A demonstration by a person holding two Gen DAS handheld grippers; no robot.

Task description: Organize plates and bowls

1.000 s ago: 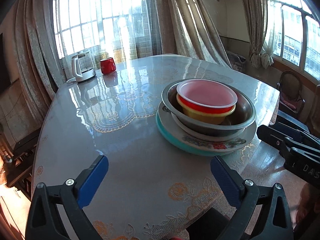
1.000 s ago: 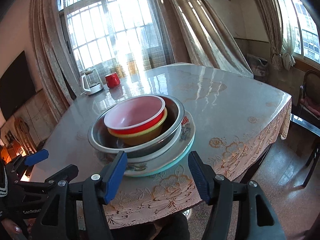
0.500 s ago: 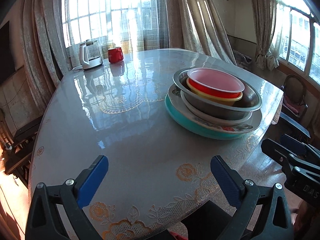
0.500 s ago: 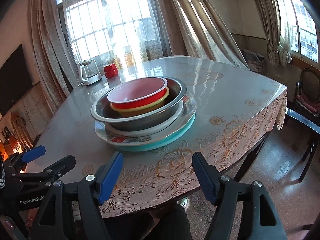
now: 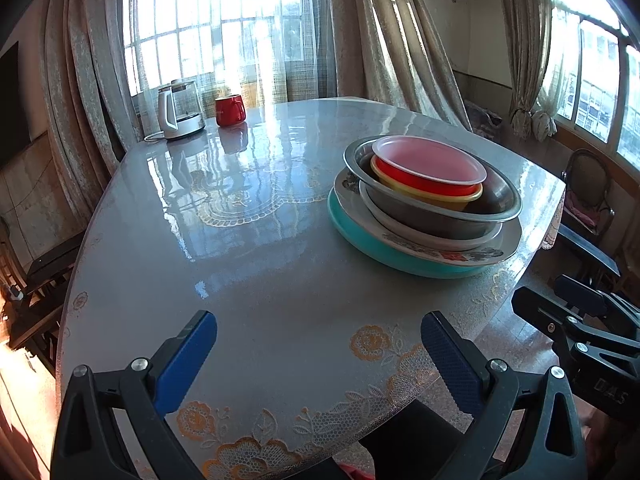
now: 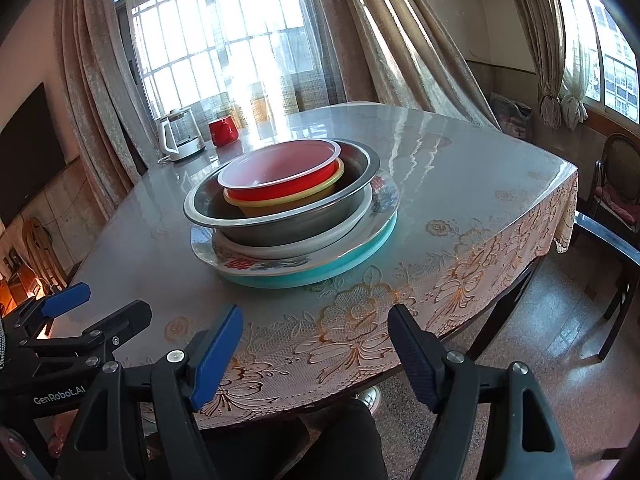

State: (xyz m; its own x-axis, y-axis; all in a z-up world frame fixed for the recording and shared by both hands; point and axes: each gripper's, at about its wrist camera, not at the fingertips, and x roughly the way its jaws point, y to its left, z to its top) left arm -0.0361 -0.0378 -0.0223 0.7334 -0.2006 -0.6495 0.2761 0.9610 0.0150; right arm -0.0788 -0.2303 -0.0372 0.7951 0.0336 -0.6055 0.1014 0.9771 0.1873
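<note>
Both the left gripper (image 5: pixel 318 354) and right gripper (image 6: pixel 316 350) had pulled back, jaws apart and empty, leaving the stack (image 6: pixel 292 216) nested on the table (image 5: pixel 240 240), so organizing looked done.

Sunlight pours through tall grid-paned windows (image 6: pixel 224 32) hung with heavy beige patterned curtains (image 6: pixel 404 40). A glossy lace-covered round worktop (image 5: pixel 248 248) fills the room. A dark wooden chair (image 6: pixel 616 184) stands on the polished speckled stone floor (image 6: pixel 560 344).
</note>
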